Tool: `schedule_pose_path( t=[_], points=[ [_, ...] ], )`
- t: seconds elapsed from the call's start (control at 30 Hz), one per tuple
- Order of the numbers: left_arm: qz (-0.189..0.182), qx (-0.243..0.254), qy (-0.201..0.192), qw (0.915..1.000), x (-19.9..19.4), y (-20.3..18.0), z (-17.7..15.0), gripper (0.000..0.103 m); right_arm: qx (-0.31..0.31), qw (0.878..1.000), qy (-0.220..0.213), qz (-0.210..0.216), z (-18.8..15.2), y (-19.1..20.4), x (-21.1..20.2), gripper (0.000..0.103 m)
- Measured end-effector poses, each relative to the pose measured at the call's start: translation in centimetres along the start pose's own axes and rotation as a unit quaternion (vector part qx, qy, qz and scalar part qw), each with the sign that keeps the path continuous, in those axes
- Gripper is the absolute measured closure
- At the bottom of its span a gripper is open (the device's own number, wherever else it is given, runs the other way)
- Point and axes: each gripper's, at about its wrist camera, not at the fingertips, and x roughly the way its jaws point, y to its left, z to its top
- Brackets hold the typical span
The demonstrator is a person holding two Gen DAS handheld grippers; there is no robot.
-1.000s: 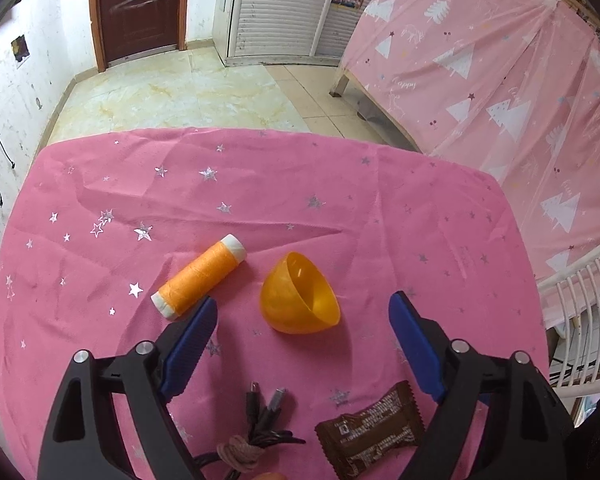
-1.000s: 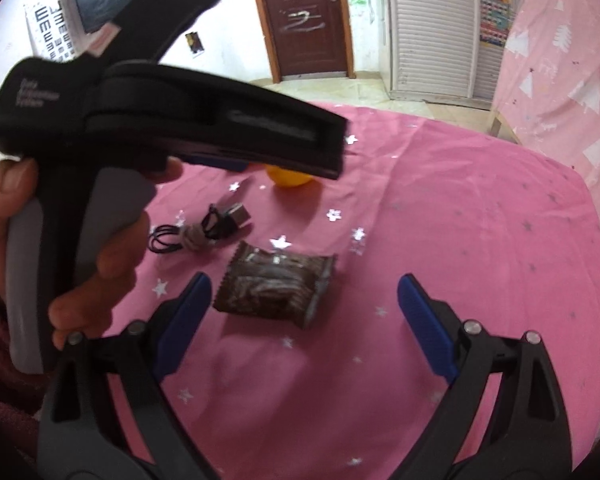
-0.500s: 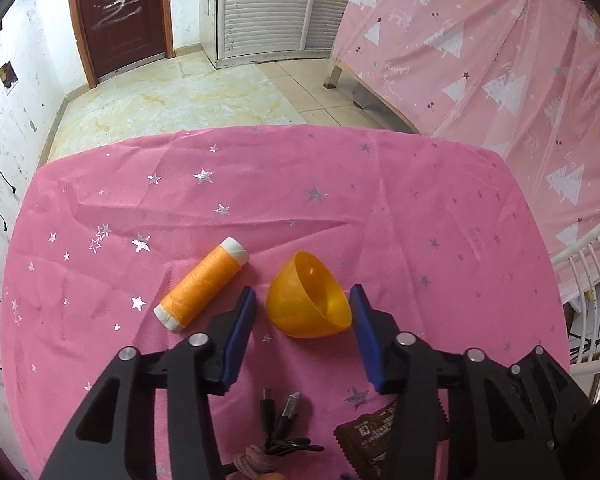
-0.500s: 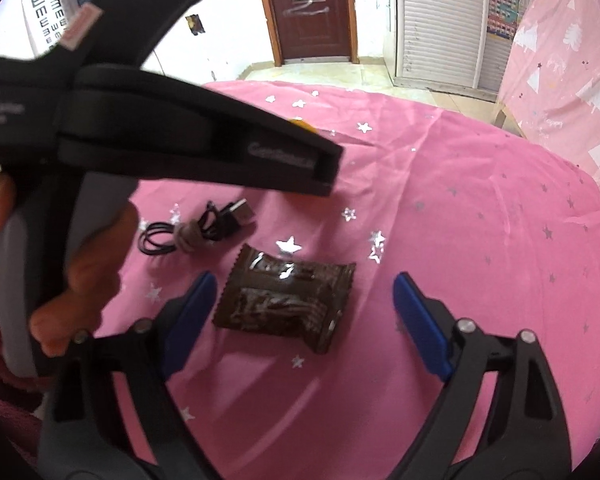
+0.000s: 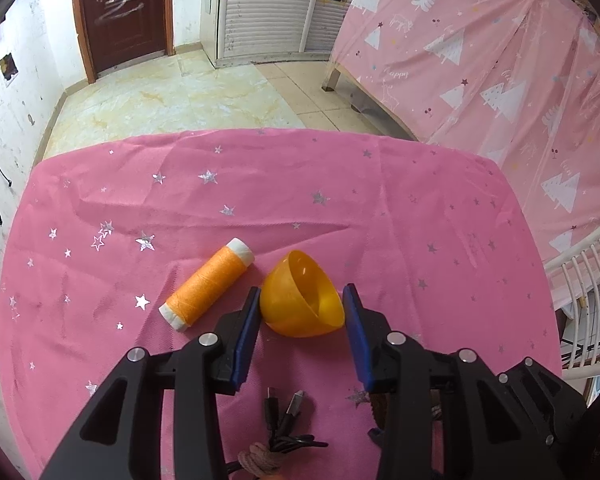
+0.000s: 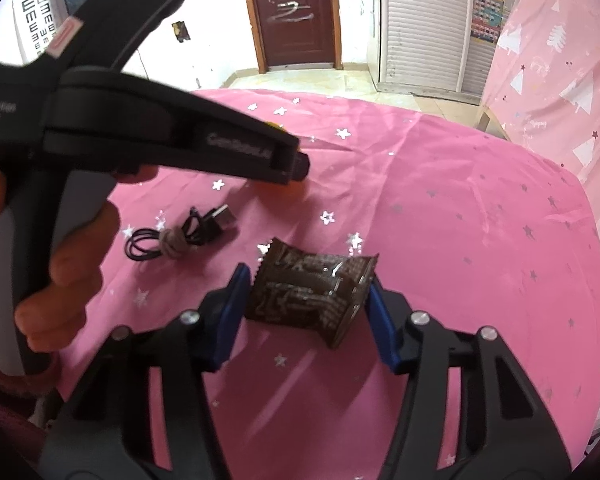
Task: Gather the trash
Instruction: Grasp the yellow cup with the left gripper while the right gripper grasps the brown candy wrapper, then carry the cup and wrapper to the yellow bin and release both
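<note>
Closed in on both targets since earlier frames: left gripper (image 5: 300,316) narrowed from wide spread to bracketing orange plastic cup (image 5: 302,300), pads touching or just shy of its sides, firm pinch not certain; right gripper (image 6: 308,300) narrowed from wide spread onto brown wrapper (image 6: 312,292), blue pads pressing both ends, wrapper buckled up between them. Cup lying on its side at centre of left view, mouth toward upper right; wrapper at centre of right view. Progress, as judgement: early, both items flanked or gripped but not lifted, no bin visible in either view, drop-off all left to do. Orange thread spool (image 5: 206,284) just beside left pad, centre-left, likely not trash, risk of nudging. Black USB cable (image 6: 180,236) left of wrapper, apart from it. Pink star tablecloth (image 5: 340,200) bare across upper half, table edges well away, ample room to lift straight up.
</note>
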Motion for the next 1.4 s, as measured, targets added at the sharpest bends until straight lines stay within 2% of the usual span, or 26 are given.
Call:
schedule_pose_path(
  t=[0.27, 0.83, 1.2, 1.4],
  points=[
    [0.008, 0.008, -0.022, 0.9997, -1.6, -0.8, -0.7, 0.068, 0.022, 0.999, -0.025, -0.003, 0.1, -1.7, -1.6, 0.049],
    [0.025, 0.060, -0.060, 0.9961, -4.5, -7.7, -1.6, 0.068, 0.084, 0.993, -0.081, -0.025, -1.6, -8.2, -5.5, 0.049],
    [0.021, 0.096, -0.056, 0.9936, -4.6, -13.3, -2.4, 0.068, 0.135, 0.982, -0.122, -0.042, -4.0, -13.5, -9.1, 0.049],
    [0.012, 0.116, -0.051, 0.9919, -4.2, -17.1, -3.1, 0.068, 0.168, 0.973, -0.144, -0.068, -6.0, -17.4, -11.5, 0.049]
  ],
)
